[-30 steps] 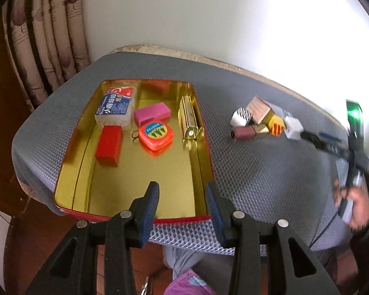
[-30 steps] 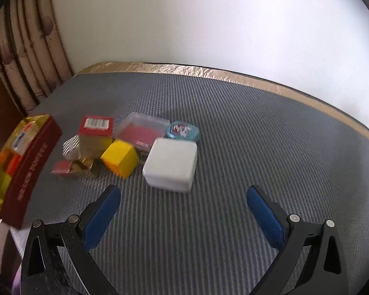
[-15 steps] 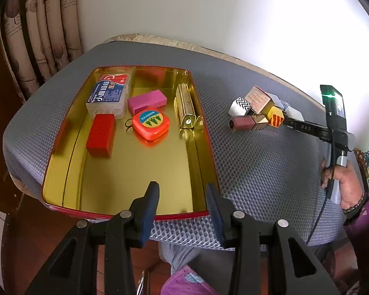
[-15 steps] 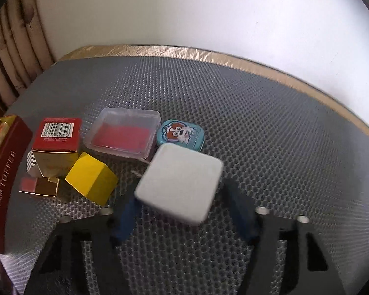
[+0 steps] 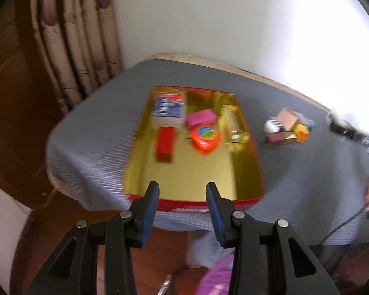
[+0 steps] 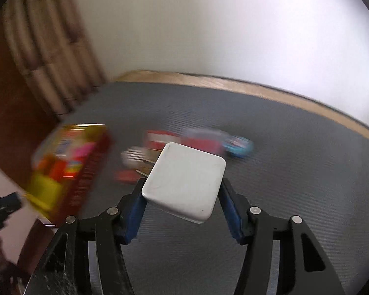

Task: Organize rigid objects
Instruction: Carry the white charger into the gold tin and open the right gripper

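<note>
Now right gripper (image 6: 182, 194) fingers (image 6: 135, 209) clamp white box (image 6: 184, 179) above mat (image 6: 295, 172).

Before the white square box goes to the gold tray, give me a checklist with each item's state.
1. Right gripper shut on white square box: ok, blue pads press both sides.
2. Box lifted off the grey mesh table cover: ok.
3. Free floor in the gold rectangular tray: ok, near half bare.
4. Left gripper empty: ok, but it hangs over the tray's near rim, not ok for the path.
5. Box level in grip: cannot tell, picture blurred.
</note>
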{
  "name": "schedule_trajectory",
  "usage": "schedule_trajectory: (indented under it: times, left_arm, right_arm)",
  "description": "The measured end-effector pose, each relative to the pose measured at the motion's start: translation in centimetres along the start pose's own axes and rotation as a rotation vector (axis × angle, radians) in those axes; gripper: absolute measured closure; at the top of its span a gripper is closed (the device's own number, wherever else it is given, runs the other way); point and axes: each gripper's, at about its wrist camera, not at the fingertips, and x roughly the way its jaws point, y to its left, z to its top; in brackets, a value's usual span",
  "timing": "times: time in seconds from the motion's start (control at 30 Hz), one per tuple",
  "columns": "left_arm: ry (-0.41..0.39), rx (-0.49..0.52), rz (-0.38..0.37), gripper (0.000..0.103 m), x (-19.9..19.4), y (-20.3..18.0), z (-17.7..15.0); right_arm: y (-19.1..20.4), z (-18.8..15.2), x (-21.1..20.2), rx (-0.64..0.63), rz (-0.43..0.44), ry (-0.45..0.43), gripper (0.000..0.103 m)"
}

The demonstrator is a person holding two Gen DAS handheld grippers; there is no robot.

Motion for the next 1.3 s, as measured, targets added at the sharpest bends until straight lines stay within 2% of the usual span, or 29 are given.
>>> schedule_trajectory:
  times: [0.13, 0.23, 0.33, 0.53, 0.7, 0.87, 1.17, 1.2, 1.27, 1.3]
  left_arm:
    - [-0.007, -0.049, 0.025, 0.063, -0.7, 2.3, -0.6]
    - [-0.019, -0.091, 0.030, 0.063, -0.8, 3.7, -0.8]
    - [-0.011, -0.133, 0.015, 0.063, -0.6, 5.0, -1.0]
    - [0.013, -0.170, -0.025, 0.063, 0.1, 5.9, -1.0]
    - [0.019, -0.169, -0.040, 0.063, 0.1, 5.9, -1.1]
    - [0.057, -0.157, -0.056, 0.063, 0.8, 5.7, -1.3]
    - [0.054, -0.158, -0.042, 0.063, 0.8, 5.7, -1.3]
    - [0.058, -0.157, -0.042, 0.063, 0.8, 5.7, -1.4]
    - [0.063, -0.154, -0.031, 0.063, 0.9, 5.6, -1.4]
    - [0.062, -0.154, -0.029, 0.063, 0.9, 5.6, -1.4]
  right_arm:
    - [7.8, 1.7, 0.4, -0.110, 0.163, 0.007, 0.049]
    - [13.9, 1.9, 2.9, -0.192, 0.252, 0.058, 0.049]
    - [18.4, 1.5, 6.8, -0.236, 0.295, 0.132, 0.049]
    - [23.1, -0.5, 11.9, -0.287, 0.303, 0.260, 0.049]
    - [24.1, -1.2, 13.4, -0.305, 0.274, 0.313, 0.049]
    - [24.7, -1.4, 14.6, -0.308, 0.266, 0.349, 0.049]
    - [25.7, -0.2, 17.2, -0.325, 0.238, 0.354, 0.048]
    - [25.6, -0.1, 17.2, -0.310, 0.251, 0.360, 0.046]
    - [24.8, 0.4, 16.5, -0.262, 0.284, 0.334, 0.034]
    - [24.1, 0.5, 15.5, -0.241, 0.284, 0.289, 0.024]
